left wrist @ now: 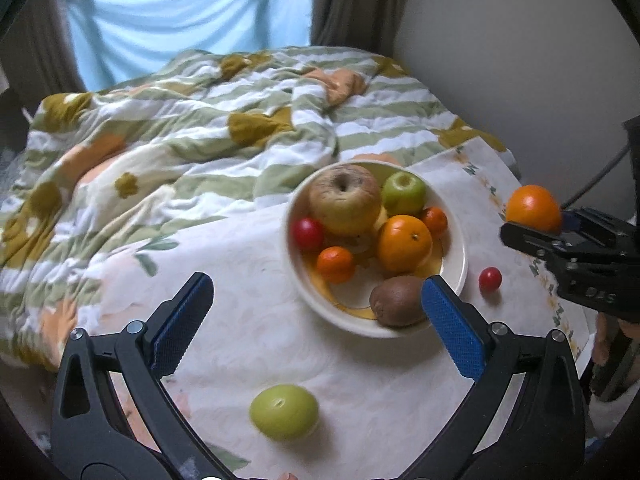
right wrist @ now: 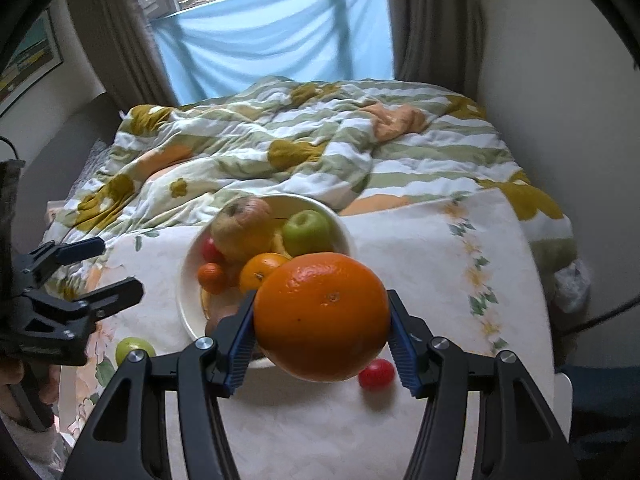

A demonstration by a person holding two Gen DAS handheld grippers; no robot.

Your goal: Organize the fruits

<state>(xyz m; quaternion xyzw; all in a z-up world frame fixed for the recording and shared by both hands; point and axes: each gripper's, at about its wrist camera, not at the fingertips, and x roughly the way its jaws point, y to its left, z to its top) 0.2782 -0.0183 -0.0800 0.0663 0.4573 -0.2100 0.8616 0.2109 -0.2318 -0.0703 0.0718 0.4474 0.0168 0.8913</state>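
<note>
white bowl [left wrist: 456,280] sits on a small table [left wrist: 280,344] with a pale, faintly patterned cloth and a flowered border strip; all places below taken from the bowl.

around it: rumpled quilt [left wrist: 192,132], green and white stripes with mustard flowers, soft and creased, runs behind the bowl and up to its far rim. blue sheet [right wrist: 280,48] hangs over the window further back, grey curtains either side. plain wall to the right.

in the bowl: big wrinkled yellow-brown apple [left wrist: 344,200] at the back, small green apple [left wrist: 404,192] beside it, an orange [left wrist: 405,243] in the middle, two little mandarins, a red tomato [left wrist: 307,233] on the left side, a fuzzy brown kiwi [left wrist: 396,300] at the near rim. glossy skins except the kiwi and the old apple.

off the bowl: a smooth green fruit [left wrist: 284,412] lies on the cloth in front, to the left. a small red tomato [left wrist: 490,279] lies on the cloth just right of the bowl.

left gripper [left wrist: 316,320]: black frame, ribbed blue pads, jaws spread wide with nothing between them, tilted down at the table in front of the bowl; its right finger overlaps the kiwi and near rim in view.

right gripper [right wrist: 322,338]: same build, tilted down, pinching a large dimpled orange fruit [right wrist: 322,316] between both pads. it hangs above the table just right of the bowl and hides the bowl's near edge from its own camera.
</note>
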